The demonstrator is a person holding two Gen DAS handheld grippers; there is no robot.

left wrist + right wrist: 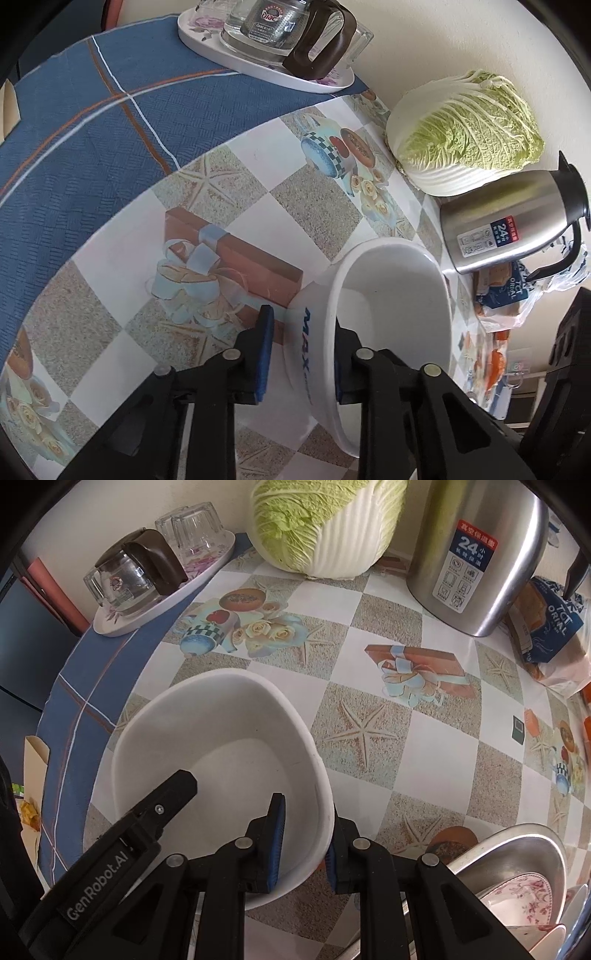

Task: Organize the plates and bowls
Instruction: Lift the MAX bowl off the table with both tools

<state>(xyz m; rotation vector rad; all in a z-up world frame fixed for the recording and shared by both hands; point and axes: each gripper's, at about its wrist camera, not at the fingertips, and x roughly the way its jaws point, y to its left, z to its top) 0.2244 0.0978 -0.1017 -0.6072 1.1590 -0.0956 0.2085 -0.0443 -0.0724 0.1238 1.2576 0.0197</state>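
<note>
Right wrist view: white bowl (pixel 221 746) rim between right hand-held gripper (pixel 306 845) pads.

— What's the table (pixel 436 738) like?
— Covered in a checked oilcloth printed with starfish and gift boxes; a blue cloth (pixel 92 122) lies over its far end.
— And behind?
— A plain cream wall (pixel 424 48), evenly lit.

A home kitchen: a patterned oilcloth worktop (pixel 369 686) bears a pale green napa cabbage (pixel 317 524), a steel thermos jug (pixel 476 554) and upturned drinking glasses (pixel 192 528).
</note>
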